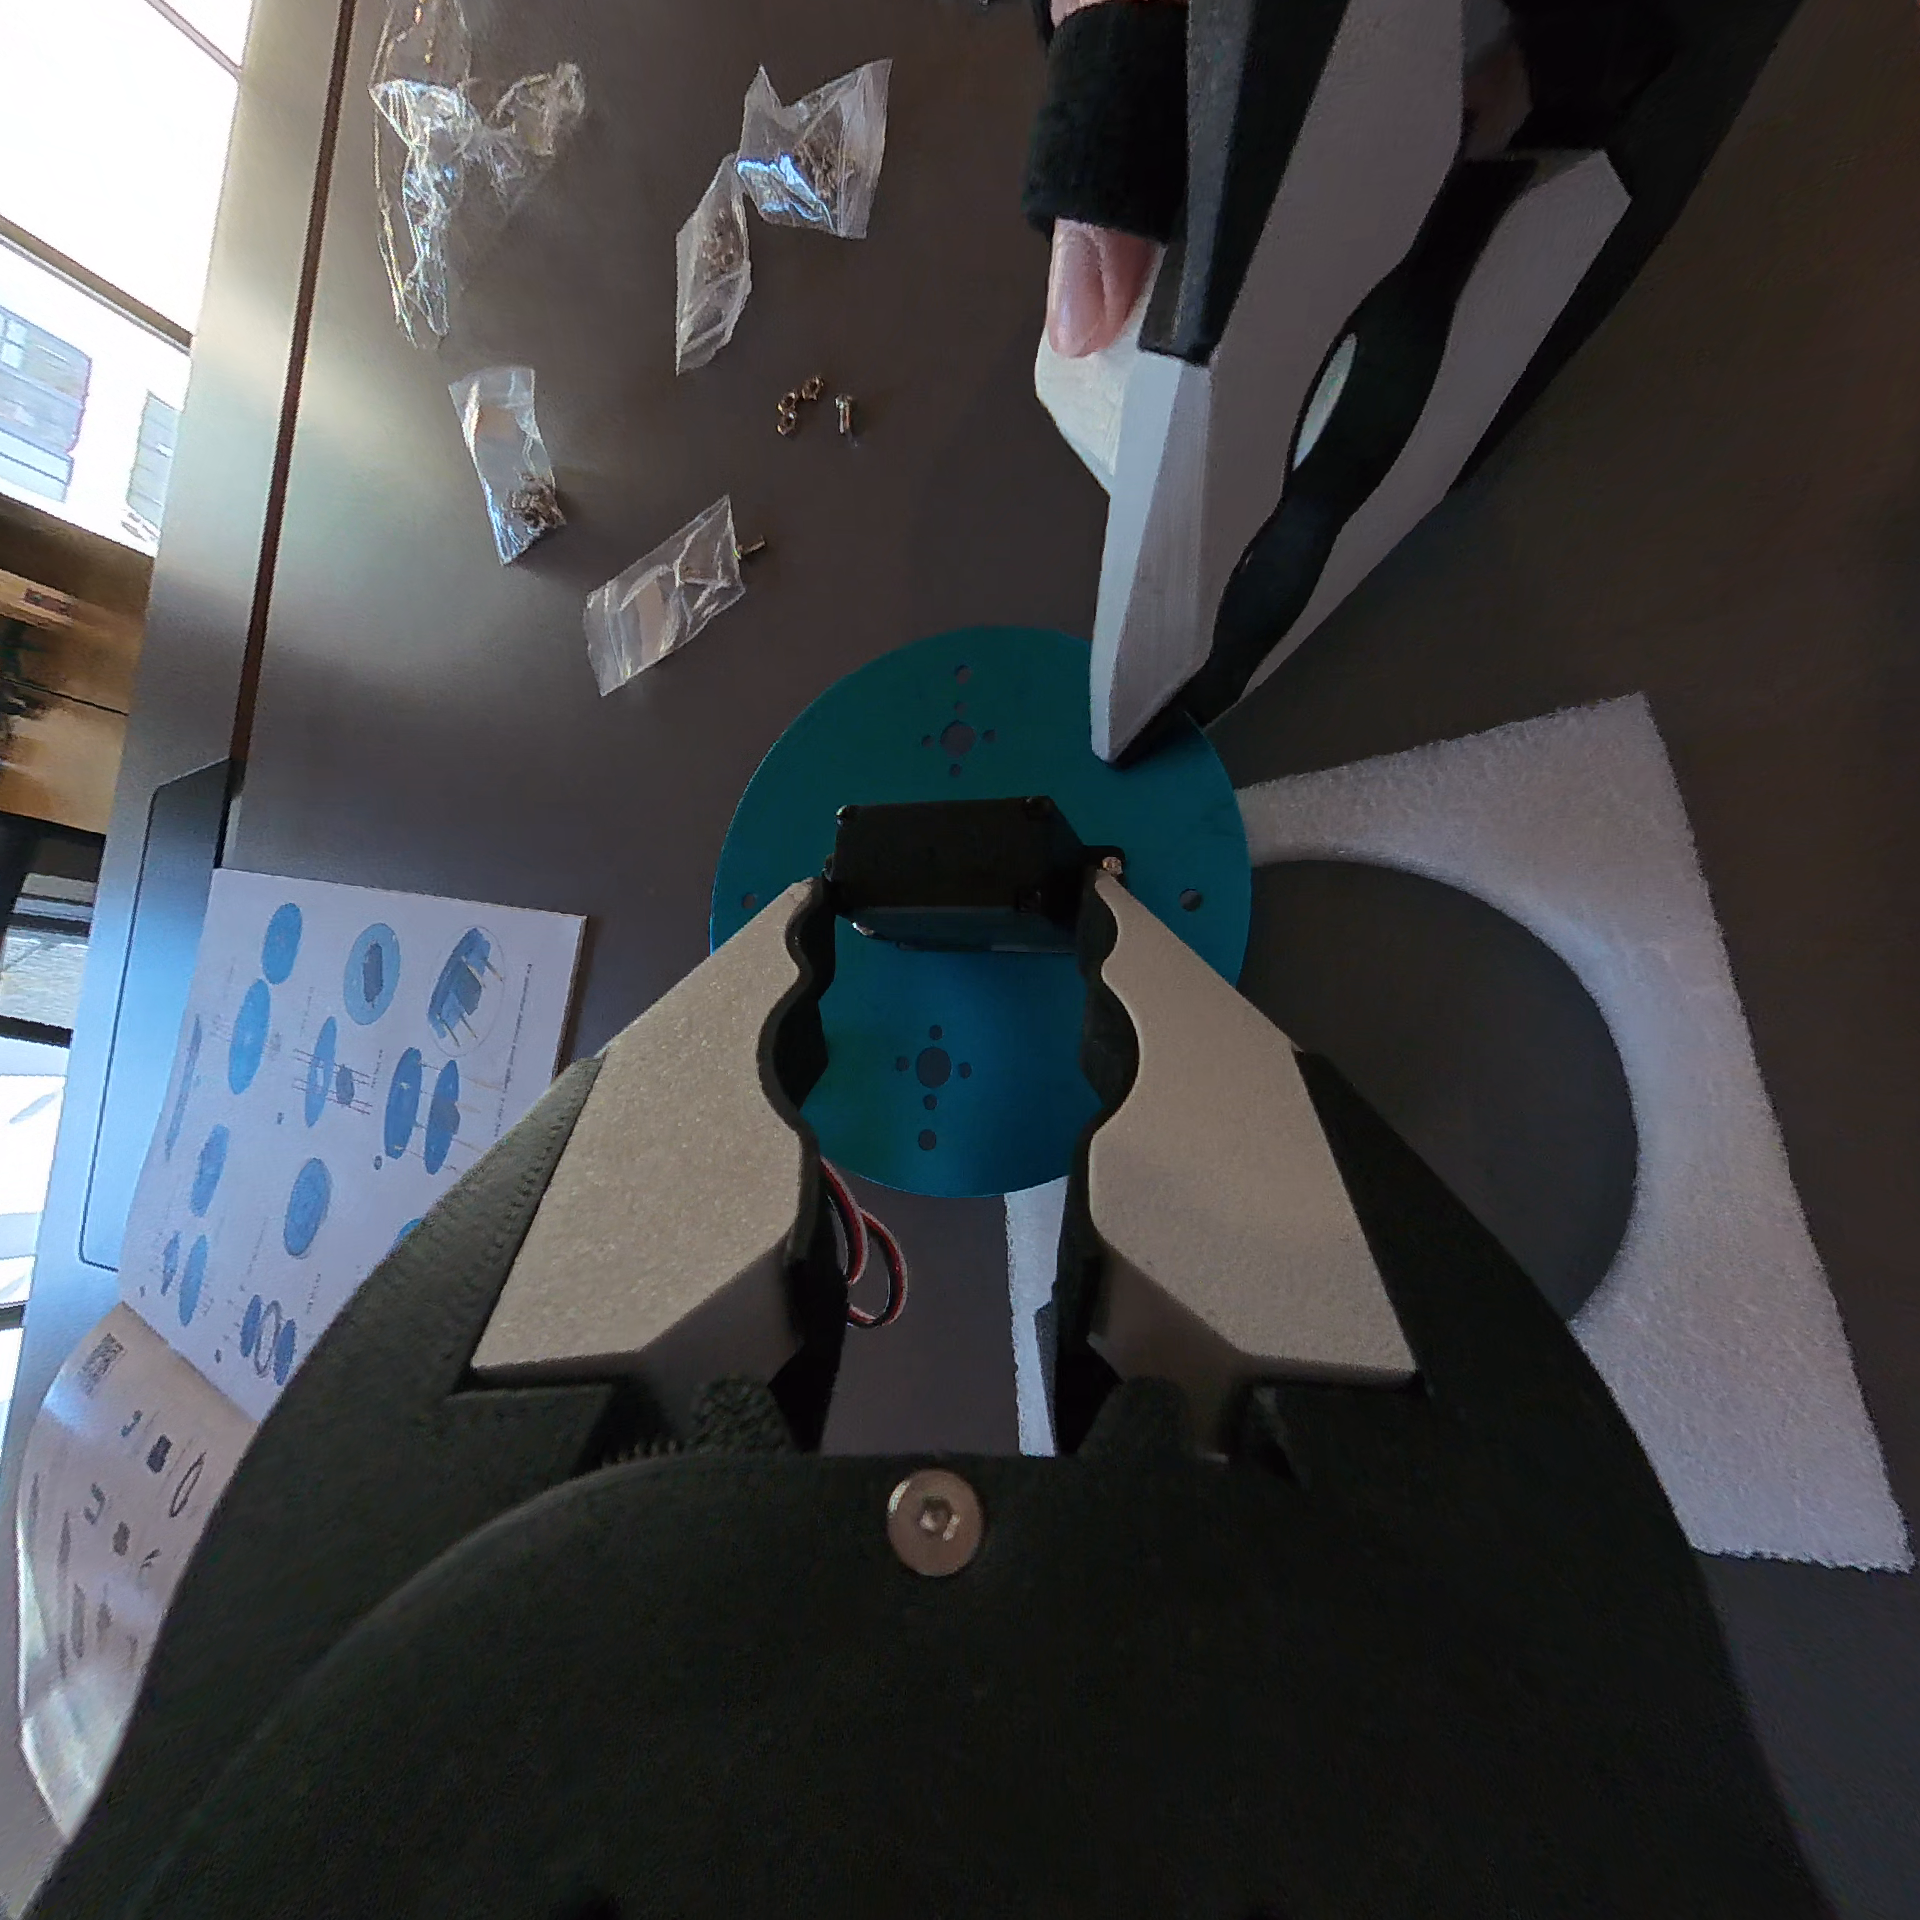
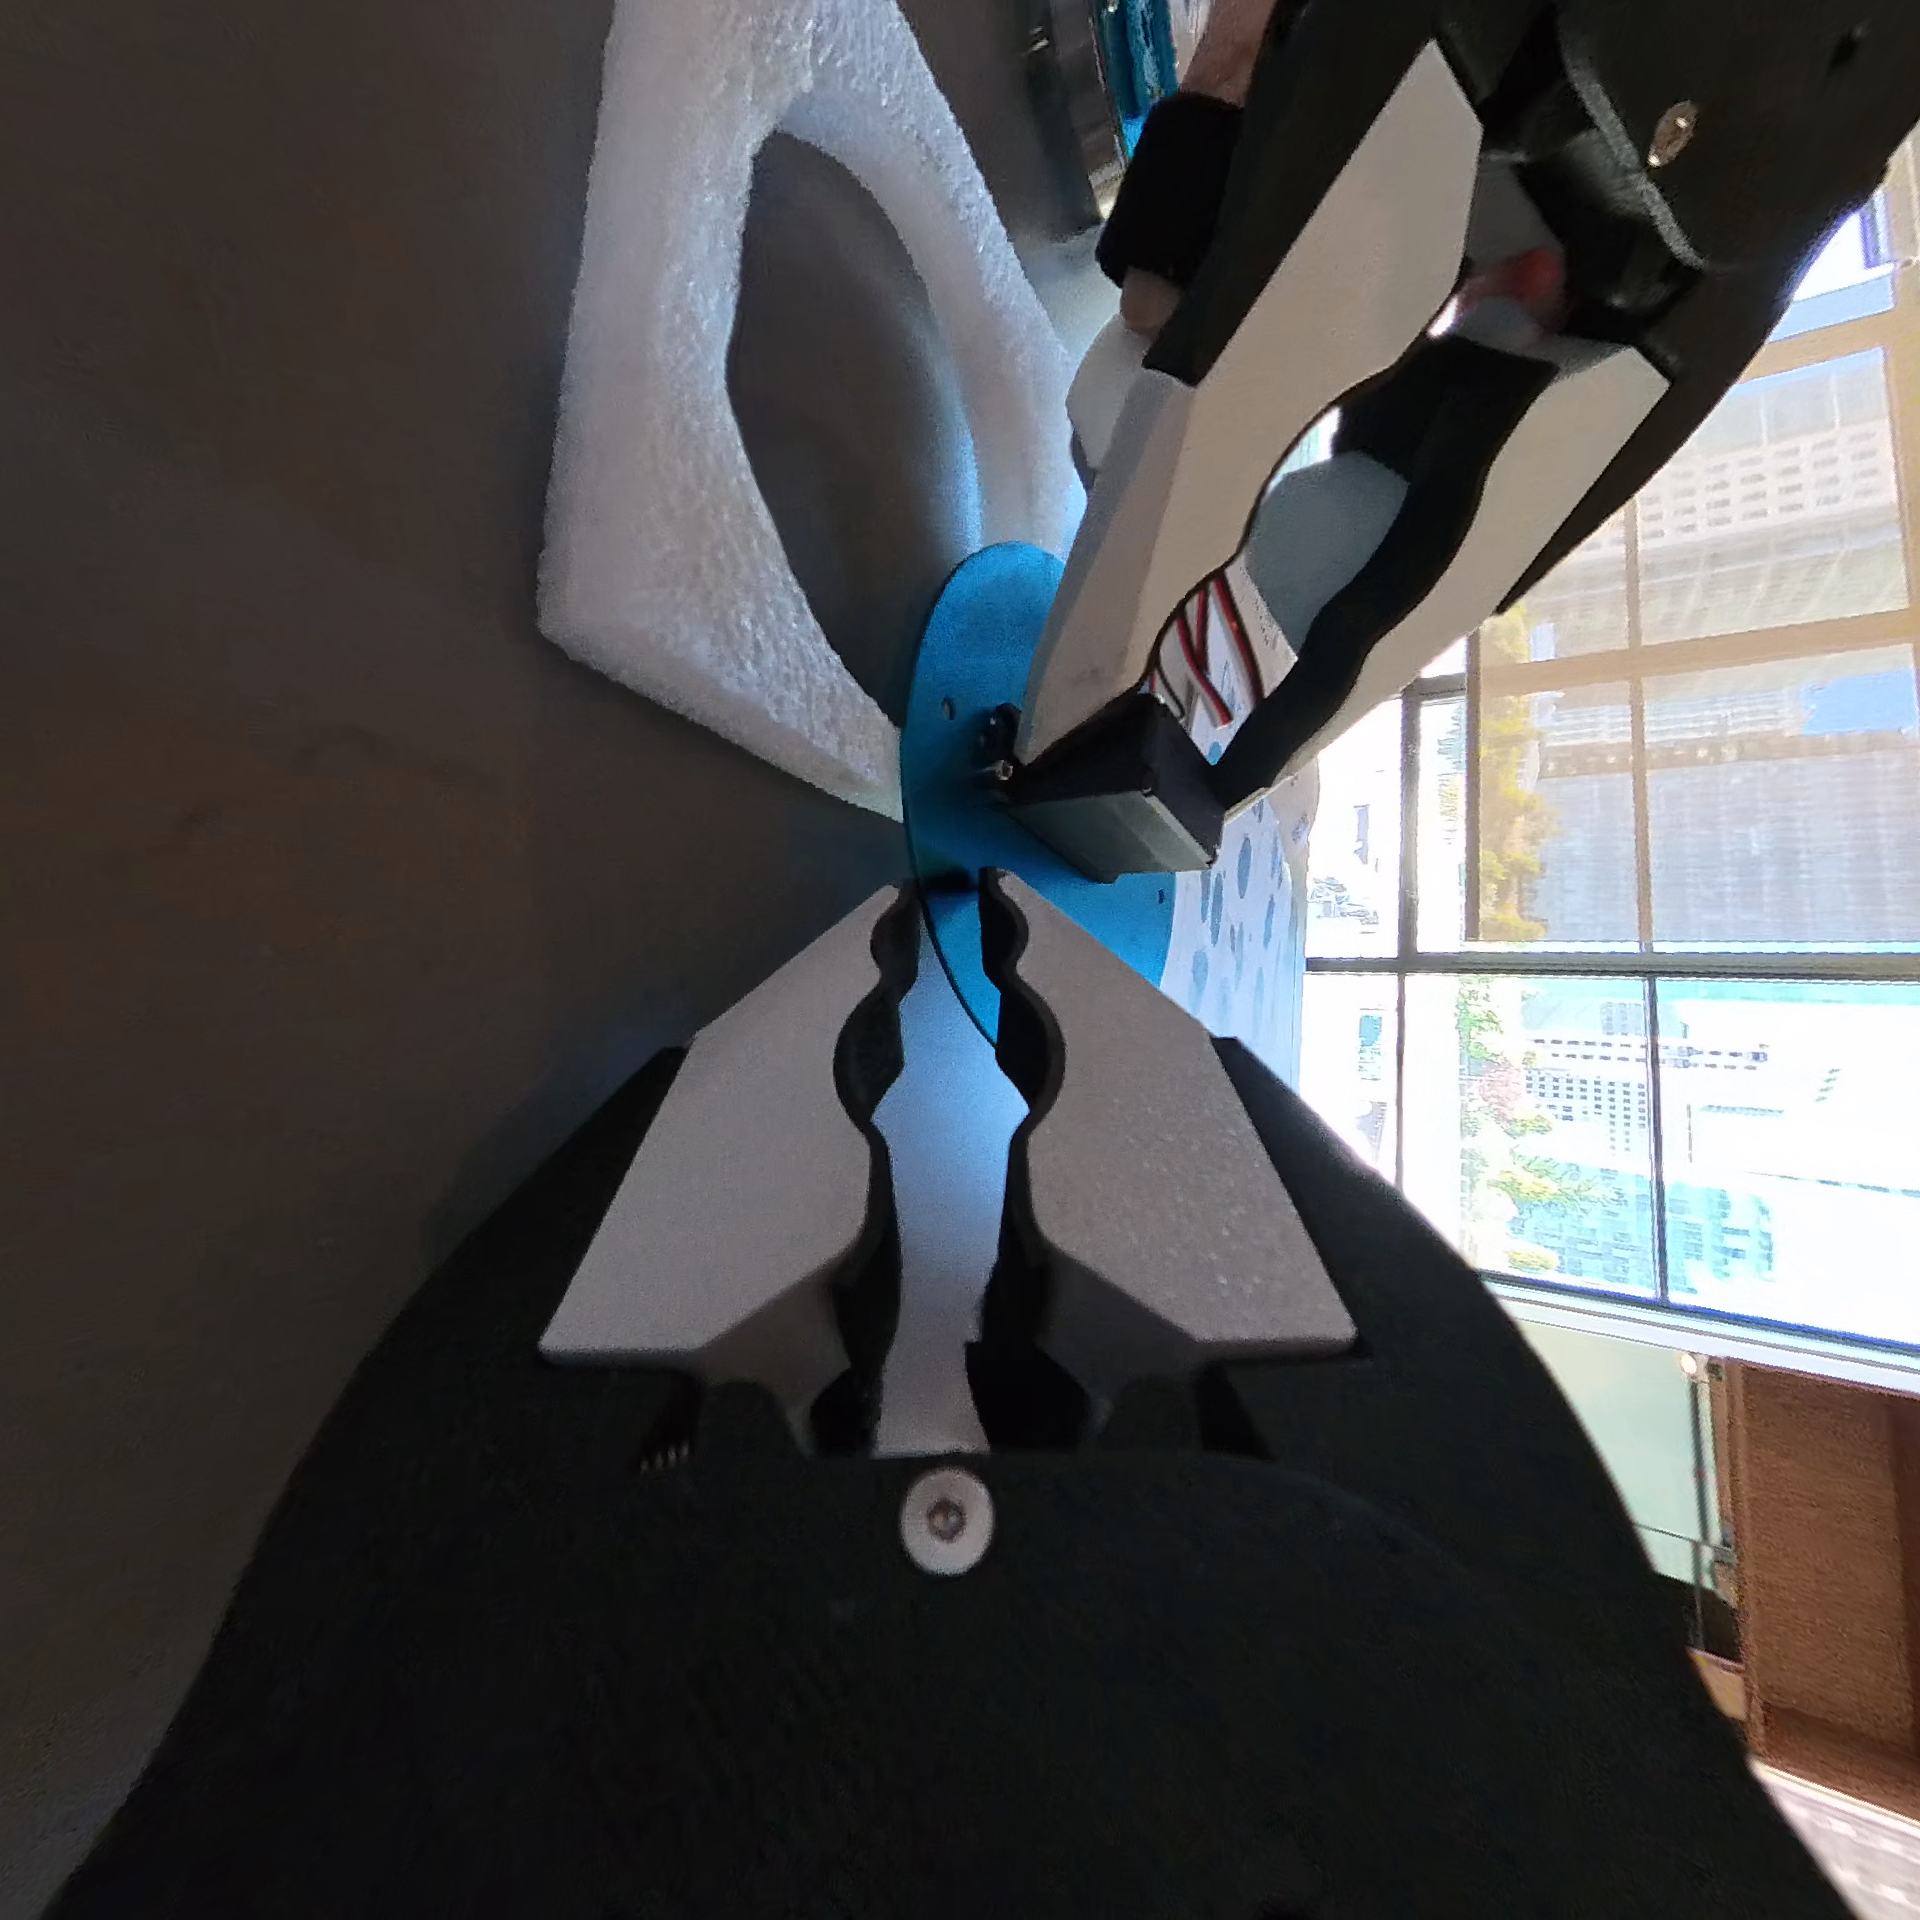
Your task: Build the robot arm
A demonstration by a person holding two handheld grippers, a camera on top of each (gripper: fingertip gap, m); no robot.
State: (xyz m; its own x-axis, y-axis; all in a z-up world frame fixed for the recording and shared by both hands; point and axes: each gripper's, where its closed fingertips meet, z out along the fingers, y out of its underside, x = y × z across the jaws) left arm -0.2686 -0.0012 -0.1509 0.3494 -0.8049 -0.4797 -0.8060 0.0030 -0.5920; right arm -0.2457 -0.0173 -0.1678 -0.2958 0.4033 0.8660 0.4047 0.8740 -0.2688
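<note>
My left gripper (image 1: 961, 883) is shut on a black servo motor (image 1: 951, 873) and holds it over the middle of a round blue metal plate (image 1: 977, 1091). The servo's red, white and black wires (image 1: 868, 1273) hang back between the fingers. My right gripper (image 2: 948, 883) is shut on the edge of the blue plate (image 2: 951, 665) and grips it edge-on. In the left wrist view the right gripper (image 1: 1127, 743) comes in from the upper right and meets the plate's far rim. The right wrist view shows the left gripper (image 2: 1127, 753) with the servo (image 2: 1117, 800) against the plate.
A white foam sheet with a round cut-out (image 1: 1683, 1039) lies right of the plate on the dark table (image 1: 436, 790). Several clear bags of small hardware (image 1: 717, 270) and loose nuts (image 1: 800, 410) lie beyond it. Printed instruction sheets (image 1: 343, 1101) lie at the left. About 4 centimetres separates my left fingertips from my right.
</note>
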